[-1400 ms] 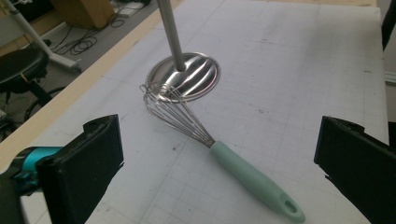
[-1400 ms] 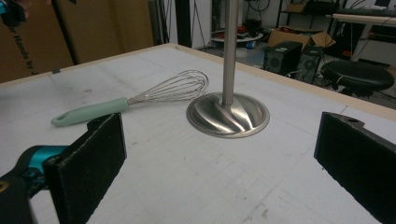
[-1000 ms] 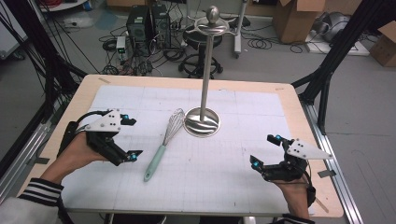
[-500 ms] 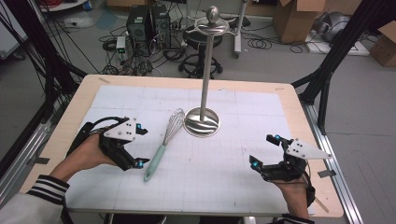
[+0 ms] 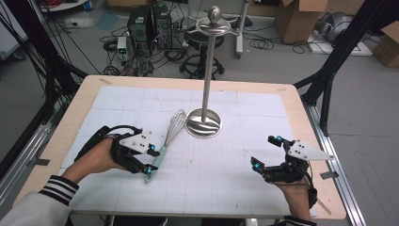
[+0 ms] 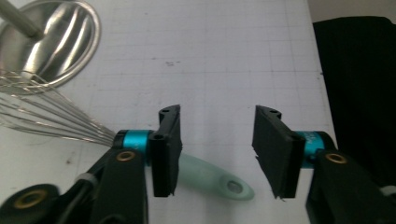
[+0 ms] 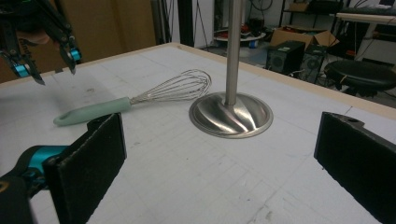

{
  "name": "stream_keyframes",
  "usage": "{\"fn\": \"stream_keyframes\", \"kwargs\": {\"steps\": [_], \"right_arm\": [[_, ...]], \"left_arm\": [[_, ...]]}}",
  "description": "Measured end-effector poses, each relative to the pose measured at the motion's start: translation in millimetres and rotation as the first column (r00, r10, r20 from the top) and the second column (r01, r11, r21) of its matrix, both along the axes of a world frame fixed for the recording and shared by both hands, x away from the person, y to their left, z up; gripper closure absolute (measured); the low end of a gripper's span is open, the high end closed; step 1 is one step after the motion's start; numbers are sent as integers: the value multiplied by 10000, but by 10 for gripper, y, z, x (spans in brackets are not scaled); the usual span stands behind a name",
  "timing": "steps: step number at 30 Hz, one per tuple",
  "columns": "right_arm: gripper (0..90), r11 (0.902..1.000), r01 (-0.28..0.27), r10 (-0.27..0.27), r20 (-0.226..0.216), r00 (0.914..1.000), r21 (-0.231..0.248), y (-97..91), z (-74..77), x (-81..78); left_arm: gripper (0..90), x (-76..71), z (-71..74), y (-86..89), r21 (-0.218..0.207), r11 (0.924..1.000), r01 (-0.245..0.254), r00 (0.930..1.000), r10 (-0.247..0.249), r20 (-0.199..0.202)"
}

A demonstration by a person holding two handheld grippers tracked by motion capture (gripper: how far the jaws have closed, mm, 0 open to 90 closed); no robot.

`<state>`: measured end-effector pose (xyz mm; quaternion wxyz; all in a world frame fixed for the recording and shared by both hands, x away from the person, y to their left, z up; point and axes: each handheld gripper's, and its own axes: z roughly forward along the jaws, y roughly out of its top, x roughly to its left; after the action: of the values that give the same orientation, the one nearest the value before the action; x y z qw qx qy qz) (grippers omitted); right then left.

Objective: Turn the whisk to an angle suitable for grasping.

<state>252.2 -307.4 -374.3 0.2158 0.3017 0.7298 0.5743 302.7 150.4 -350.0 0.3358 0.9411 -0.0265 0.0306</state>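
Observation:
A whisk [image 5: 164, 141] with a mint-green handle and a wire head lies on the white grid mat, head pointing at a steel stand [image 5: 203, 123]. My left gripper [image 5: 150, 159] is open and hovers right over the handle's end. In the left gripper view the handle [image 6: 205, 175] runs under the left jaw into the gap of my left gripper [image 6: 217, 114]; nothing is gripped. My right gripper [image 5: 266, 152] stands open and empty at the table's right front. The right gripper view, past my right gripper [image 7: 222, 126], shows the whisk [image 7: 135, 102] and the left gripper [image 7: 44, 51] above its handle.
The stand has a round base [image 7: 231, 114], a tall pole and hooks at the top [image 5: 214, 23]. The wooden table [image 5: 188, 82] is bordered by black frame legs [image 5: 329, 70]. Computers, cables and boxes lie on the floor behind.
My left gripper has moved right across the mat and now sits over the whisk handle's end, still open. The right gripper and the whisk have stayed put.

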Motion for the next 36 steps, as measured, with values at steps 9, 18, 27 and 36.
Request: {"fn": "stream_keyframes", "kwargs": {"steps": [9, 18, 27, 36], "right_arm": [[9, 10000, 8, -8, -64, 10000, 16, 4, -3, 0], [9, 10000, -23, 23, -97, 10000, 9, 10, -13, 8], [9, 10000, -27, 27, -117, 9999, 45, 16, -13, 7], [9, 10000, -28, 29, -132, 9999, 53, 7, -19, 6]], "left_arm": [[783, -26, -92, -83, 871, 9950, 495, 9983, -465, -356], [896, -61, -218, -171, 1643, 9835, 759, 9959, -667, -611], [897, -87, -349, -271, 2603, 9615, 886, 9955, -764, -566], [897, -122, -442, -332, 3148, 9434, 1043, 9942, -909, -568]]}}
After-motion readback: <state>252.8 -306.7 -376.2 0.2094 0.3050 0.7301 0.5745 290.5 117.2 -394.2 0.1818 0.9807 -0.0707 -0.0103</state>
